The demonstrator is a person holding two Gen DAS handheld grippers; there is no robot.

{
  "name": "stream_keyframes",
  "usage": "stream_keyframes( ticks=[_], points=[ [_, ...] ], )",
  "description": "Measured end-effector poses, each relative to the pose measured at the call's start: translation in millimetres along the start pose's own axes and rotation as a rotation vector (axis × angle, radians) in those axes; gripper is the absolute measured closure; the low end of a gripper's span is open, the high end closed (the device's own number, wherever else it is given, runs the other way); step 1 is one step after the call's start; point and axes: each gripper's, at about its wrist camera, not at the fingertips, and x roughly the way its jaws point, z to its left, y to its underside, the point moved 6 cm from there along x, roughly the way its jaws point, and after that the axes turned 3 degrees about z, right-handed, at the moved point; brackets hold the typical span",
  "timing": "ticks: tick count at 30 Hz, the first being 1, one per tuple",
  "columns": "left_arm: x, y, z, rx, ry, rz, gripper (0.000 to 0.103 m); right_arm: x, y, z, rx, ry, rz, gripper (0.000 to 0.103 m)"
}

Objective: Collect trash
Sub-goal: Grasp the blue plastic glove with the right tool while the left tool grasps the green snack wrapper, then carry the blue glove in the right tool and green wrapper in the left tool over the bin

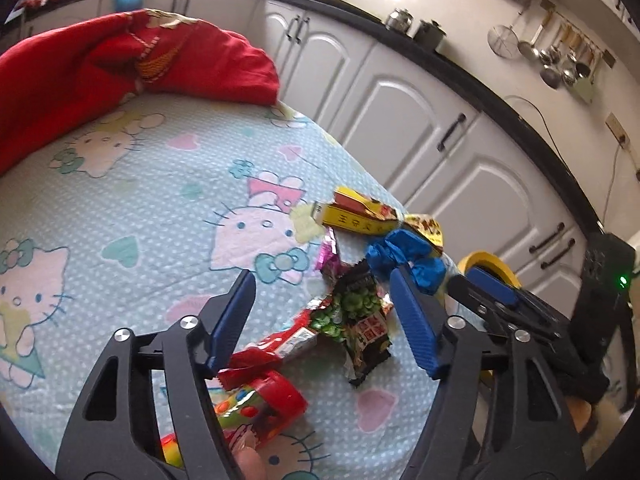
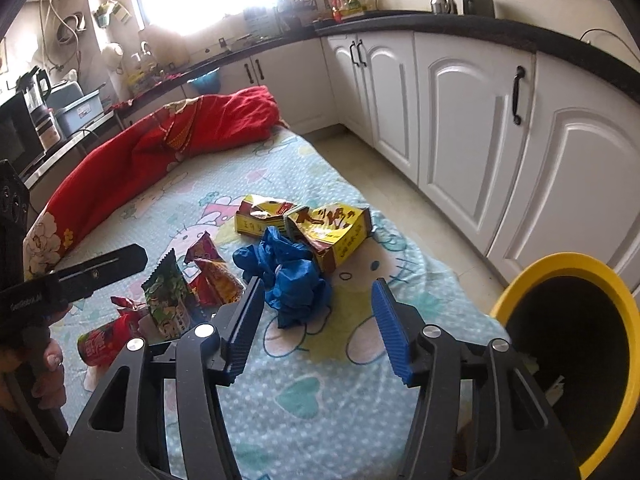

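While wrappers (image 2: 176, 300) litter the bedsheet (image 2: 320, 400), a red quilt (image 2: 160, 148) flanks them.

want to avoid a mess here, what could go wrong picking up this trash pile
The green snack wrapper overlaps the red wrapper, so the open left gripper may drag both. The crumpled blue gloves ahead of the open right gripper are soft and could slip or snag. The yellow-rimmed bin stands off the bed's edge, so drops may miss.
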Motion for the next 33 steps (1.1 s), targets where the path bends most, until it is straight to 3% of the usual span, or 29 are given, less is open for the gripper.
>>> stream_keyframes(
  ticks=[4,6,8,11,12,21,33],
  points=[
    [9.3,2.0,-6.1,0.030,0.010,0.032,0.044,13.3,1.0,1.9,0.014,-0.031,0.031,0.056],
    [13.6,3.3,-9.4,0.049,0.009,0.046,0.049,20.5,3.0,2.1,0.017,-0.035,0.049,0.061],
    [17.0,4.2,-10.5,0.061,0.006,0.058,0.051,25.6,6.6,2.1,0.018,-0.050,0.070,0.076],
    [20.8,7.2,-11.9,0.076,0.000,0.074,0.056,26.6,11.5,3.4,0.011,-0.058,0.083,0.089],
    [21.3,7.7,-12.0,0.079,-0.001,0.076,0.066,25.7,12.4,3.8,0.009,-0.060,0.082,0.090],
    [21.5,13.9,-14.2,0.094,-0.008,0.088,0.090,15.0,22.1,6.8,0.002,-0.079,0.080,0.095],
    [5.9,20.1,-27.2,0.131,-0.005,0.059,0.094,-4.5,37.8,5.5,-0.008,-0.085,0.071,0.097]
  ],
)
